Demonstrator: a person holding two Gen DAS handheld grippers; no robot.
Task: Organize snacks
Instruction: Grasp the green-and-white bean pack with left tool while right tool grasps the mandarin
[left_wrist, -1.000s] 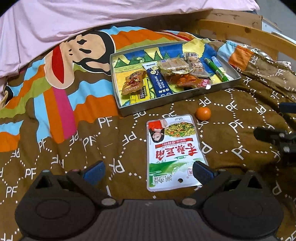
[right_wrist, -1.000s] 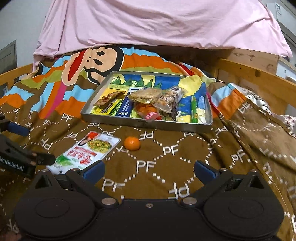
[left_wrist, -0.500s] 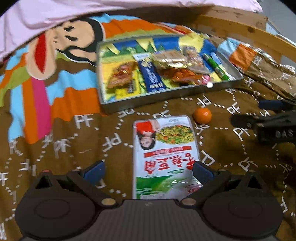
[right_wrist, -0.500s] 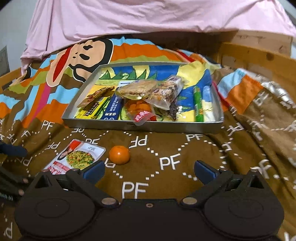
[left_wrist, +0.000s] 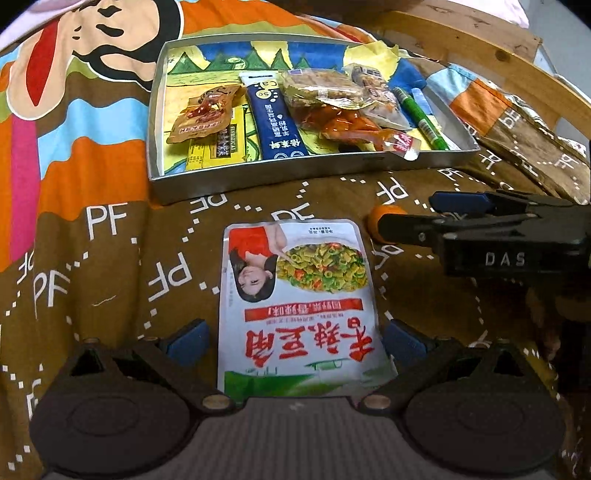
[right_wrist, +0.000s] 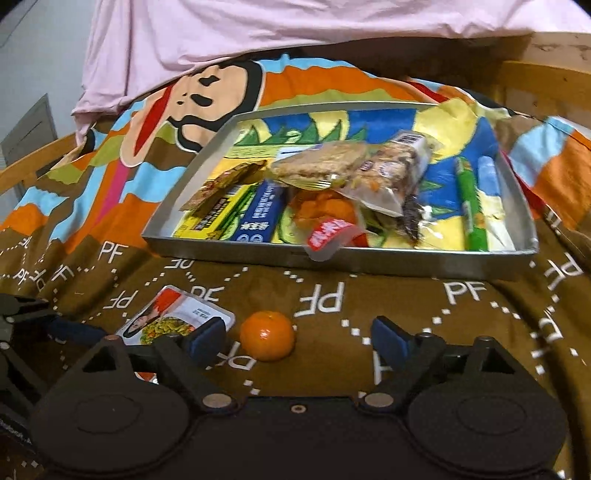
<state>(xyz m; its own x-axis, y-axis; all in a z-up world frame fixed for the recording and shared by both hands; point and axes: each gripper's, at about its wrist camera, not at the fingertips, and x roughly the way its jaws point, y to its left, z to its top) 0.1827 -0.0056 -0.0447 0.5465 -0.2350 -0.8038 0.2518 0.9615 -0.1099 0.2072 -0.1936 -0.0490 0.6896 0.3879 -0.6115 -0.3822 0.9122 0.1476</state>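
Observation:
A white snack pouch (left_wrist: 299, 306) with red lettering lies flat on the brown blanket. My left gripper (left_wrist: 295, 341) is open, and the pouch's near end lies between its fingers. A small orange (right_wrist: 267, 335) sits right of the pouch; it shows partly hidden in the left wrist view (left_wrist: 376, 216). My right gripper (right_wrist: 299, 341) is open, with the orange just ahead between its fingers, nearer the left one. It shows in the left wrist view (left_wrist: 406, 214) beside the orange. A metal tray (left_wrist: 314, 173) behind holds several snack packets; it also shows in the right wrist view (right_wrist: 369, 258).
The blanket (left_wrist: 92, 258) is brown with white letters and a cartoon print. A wooden bed rail (left_wrist: 498, 62) runs at the back right. A pink sheet (right_wrist: 295, 26) hangs behind the tray. Green (right_wrist: 471, 206) and blue (right_wrist: 487, 177) sticks lie in the tray's right side.
Both grippers moved forward and down. The pouch's near end now lies between my left fingers. The orange is now close in front of my right gripper. Both stay open.

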